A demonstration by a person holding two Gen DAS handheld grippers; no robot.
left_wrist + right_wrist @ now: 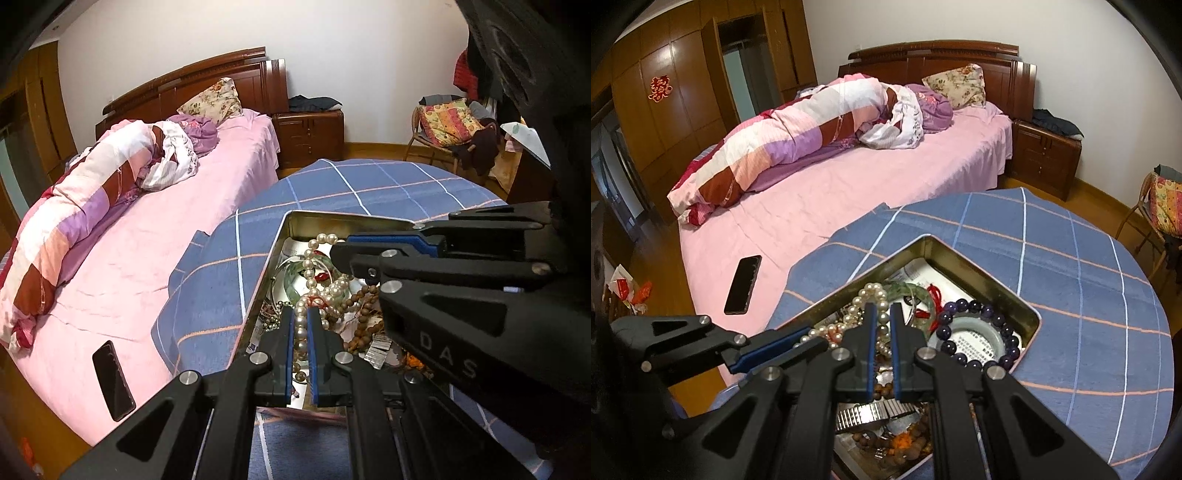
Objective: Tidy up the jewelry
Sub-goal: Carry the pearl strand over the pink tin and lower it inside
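Note:
An open metal tin [274,251] [1030,317] sits on a blue checked tablecloth and holds tangled jewelry. A pearl necklace [309,273] [871,293] lies in it. My left gripper [301,314] is nearly shut with a strand of the pearl necklace between its pads. My right gripper [881,308] is also narrowly closed over the pearls; it shows in the left wrist view [338,249] reaching in from the right. Brown wooden beads [364,306], a purple bead bracelet [975,332], a pale jade bangle [995,338], a green bangle [916,291] and a metal watch band [871,413] also lie in the tin.
The round table [1089,288] stands beside a pink bed [166,236] with a rolled quilt [798,140]. A black phone [743,284] lies on the bed edge. A nightstand [308,136] and a chair with cushions [448,125] stand behind.

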